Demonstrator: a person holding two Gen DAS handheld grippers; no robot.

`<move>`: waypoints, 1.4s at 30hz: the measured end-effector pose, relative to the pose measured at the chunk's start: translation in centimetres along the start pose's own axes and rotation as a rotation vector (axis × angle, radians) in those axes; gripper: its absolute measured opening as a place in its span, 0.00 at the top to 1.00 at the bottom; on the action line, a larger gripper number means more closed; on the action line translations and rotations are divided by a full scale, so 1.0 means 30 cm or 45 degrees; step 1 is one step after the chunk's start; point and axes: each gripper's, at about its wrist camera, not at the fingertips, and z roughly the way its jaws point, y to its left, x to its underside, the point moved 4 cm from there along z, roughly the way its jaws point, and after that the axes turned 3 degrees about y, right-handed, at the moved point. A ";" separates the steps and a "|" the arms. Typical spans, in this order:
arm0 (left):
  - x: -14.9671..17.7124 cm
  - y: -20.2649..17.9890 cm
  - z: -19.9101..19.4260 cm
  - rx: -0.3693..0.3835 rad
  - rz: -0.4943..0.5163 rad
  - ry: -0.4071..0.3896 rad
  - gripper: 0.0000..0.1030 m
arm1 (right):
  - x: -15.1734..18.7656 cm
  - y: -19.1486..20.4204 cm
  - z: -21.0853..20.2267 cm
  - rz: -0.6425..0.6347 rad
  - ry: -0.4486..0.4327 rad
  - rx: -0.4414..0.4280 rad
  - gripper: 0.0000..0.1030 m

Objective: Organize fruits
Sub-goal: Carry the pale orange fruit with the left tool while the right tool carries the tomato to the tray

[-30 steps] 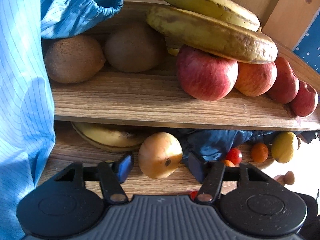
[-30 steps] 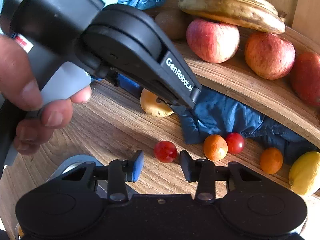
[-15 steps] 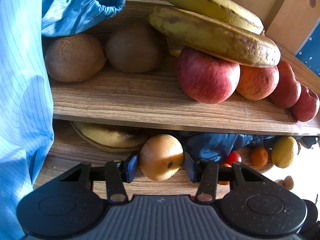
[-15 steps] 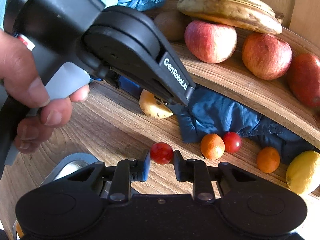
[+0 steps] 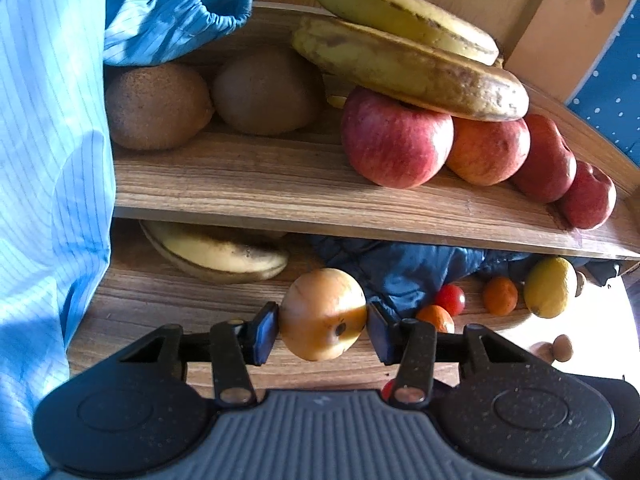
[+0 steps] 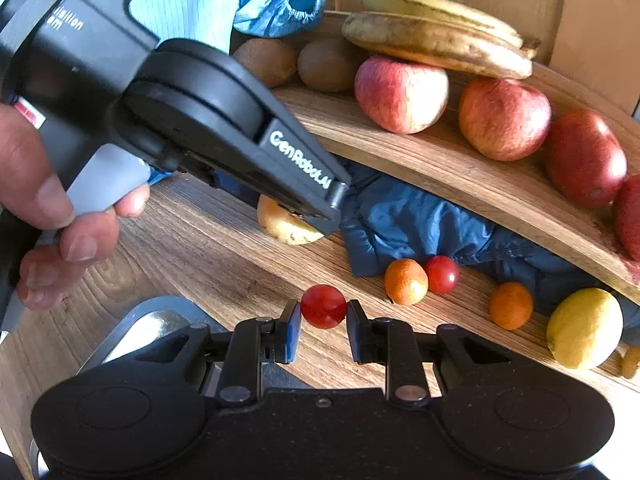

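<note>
here the left gripper [image 5: 322, 325] is clenched on a round yellow-orange fruit with a dark spot [image 5: 322, 313]; its blue pads press on both sides of the fruit, just above the lower wooden board [image 5: 168, 292]. its jaws have just been closing on that fruit. the right gripper [image 6: 323, 327] grasps a small red cherry tomato [image 6: 323, 306] between its blue pads, close over the same board, and its jaws too have just closed in on it.

in the right wrist view a bare hand [image 6: 52, 216] grips the black handle of the left gripper, and the yellow-orange fruit shows under its tip beside a crumpled dark blue cloth [image 6: 420, 224]. near the cloth lie a small orange fruit [image 6: 405, 281] touching a second red cherry tomato [image 6: 441, 274], another small orange fruit [image 6: 511, 305] further right, and a yellow lemon [image 6: 584, 328] at the far right.

on the raised wooden shelf [image 5: 280, 188] sit two brown kiwis [image 5: 158, 106] at the left and a row of red apples [image 5: 396, 142] at the right, with two spotted yellow bananas [image 5: 408, 68] lying across the apples. another banana [image 5: 216, 254] lies under the shelf. a light blue striped sleeve [image 5: 48, 160] fills the left edge.
</note>
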 end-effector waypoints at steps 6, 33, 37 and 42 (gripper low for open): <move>0.034 0.003 -0.051 0.020 0.018 -0.013 0.50 | 0.013 0.016 -0.079 0.014 -0.023 0.031 0.75; 0.265 -0.010 -0.259 0.108 0.200 0.000 0.50 | 0.182 0.200 -0.267 0.055 -0.062 0.130 0.75; 0.309 -0.008 -0.277 0.114 0.222 0.013 0.50 | 0.216 0.231 -0.291 0.064 -0.057 0.143 0.75; 0.359 -0.005 -0.295 0.126 0.248 0.026 0.50 | 0.266 0.270 -0.317 0.088 -0.046 0.158 0.75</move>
